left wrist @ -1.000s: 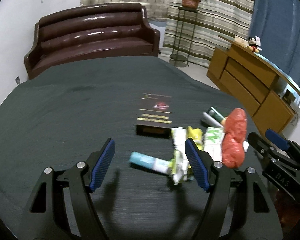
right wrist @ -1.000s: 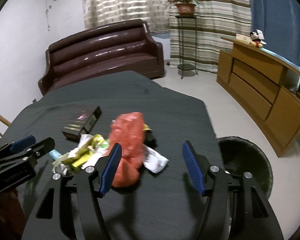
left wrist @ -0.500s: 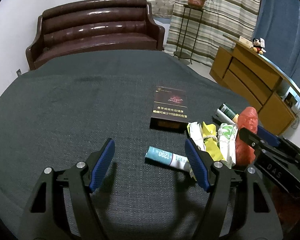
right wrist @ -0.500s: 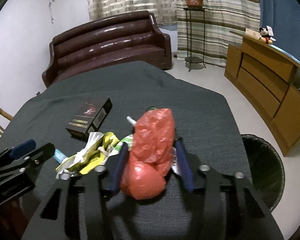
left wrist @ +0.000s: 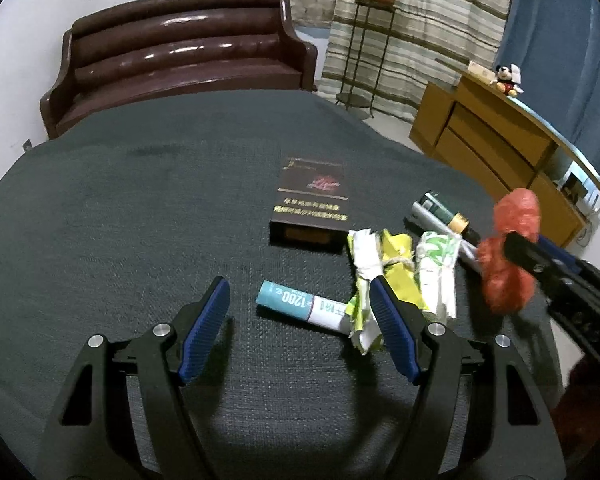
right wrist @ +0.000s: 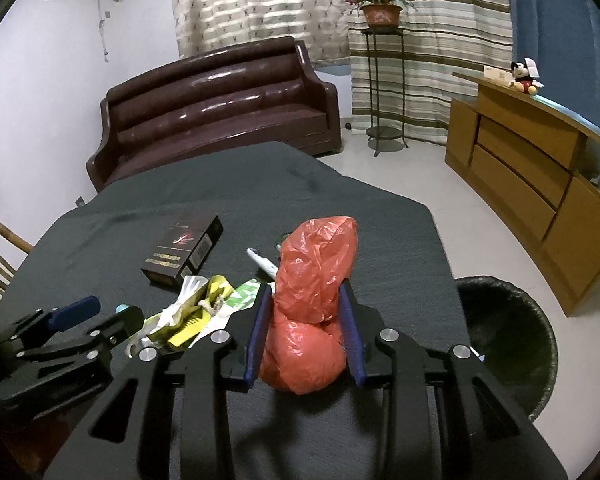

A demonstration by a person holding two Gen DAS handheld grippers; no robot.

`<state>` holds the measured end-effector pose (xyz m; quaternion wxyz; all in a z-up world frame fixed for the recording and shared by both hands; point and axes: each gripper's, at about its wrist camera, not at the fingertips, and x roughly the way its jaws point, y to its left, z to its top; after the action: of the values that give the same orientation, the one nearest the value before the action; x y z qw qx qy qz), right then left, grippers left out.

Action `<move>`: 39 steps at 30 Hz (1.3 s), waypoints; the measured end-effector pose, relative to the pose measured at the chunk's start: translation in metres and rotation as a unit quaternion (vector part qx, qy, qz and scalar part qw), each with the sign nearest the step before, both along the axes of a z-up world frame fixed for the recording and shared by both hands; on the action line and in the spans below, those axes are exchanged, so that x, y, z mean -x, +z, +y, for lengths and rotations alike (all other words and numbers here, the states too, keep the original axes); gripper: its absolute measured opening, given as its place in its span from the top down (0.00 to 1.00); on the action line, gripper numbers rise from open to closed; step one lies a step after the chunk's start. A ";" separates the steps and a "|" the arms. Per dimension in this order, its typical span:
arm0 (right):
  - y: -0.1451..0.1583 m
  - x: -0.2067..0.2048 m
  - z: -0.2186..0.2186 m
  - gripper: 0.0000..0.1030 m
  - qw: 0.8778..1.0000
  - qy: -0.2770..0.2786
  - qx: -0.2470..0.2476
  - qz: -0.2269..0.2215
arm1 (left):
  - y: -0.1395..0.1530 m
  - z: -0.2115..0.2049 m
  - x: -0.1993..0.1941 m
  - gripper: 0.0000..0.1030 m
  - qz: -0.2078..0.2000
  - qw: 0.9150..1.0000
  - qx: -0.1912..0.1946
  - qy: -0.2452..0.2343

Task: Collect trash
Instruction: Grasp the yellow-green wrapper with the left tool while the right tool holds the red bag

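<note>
change: right hand-held gripper, spread a second ago, now pinches the crumpled red plastic bag
left hand-held gripper: spread, unchanged
meaning: bag ready for the black bin

My right gripper, spread wide beside the red bag a second ago, has since clamped on it and raised it off the cloth, at frame centre. My left gripper has advanced toward the teal tube, lower centre.
</note>
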<state>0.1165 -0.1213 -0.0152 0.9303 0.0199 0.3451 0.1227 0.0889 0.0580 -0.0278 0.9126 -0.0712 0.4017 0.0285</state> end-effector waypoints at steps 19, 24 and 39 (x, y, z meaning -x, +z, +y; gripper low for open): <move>-0.007 0.001 -0.025 0.67 1.000 -0.018 -0.007 0.005 | -0.003 -0.025 -0.013 0.48 0.016 0.999 0.009 -0.036; -0.007 0.001 -0.027 0.67 1.000 -0.020 -0.009 0.004 | -0.005 -0.030 -0.017 0.66 0.020 0.998 0.018 -0.055; -0.003 0.004 -0.034 0.67 1.000 -0.022 -0.013 0.000 | -0.011 -0.036 -0.012 0.86 0.018 0.996 0.030 -0.083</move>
<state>0.1125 -0.1548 -0.0183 0.9324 0.0392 0.3429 0.1069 0.1005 0.0223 -0.0393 0.9019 -0.0641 0.4232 -0.0584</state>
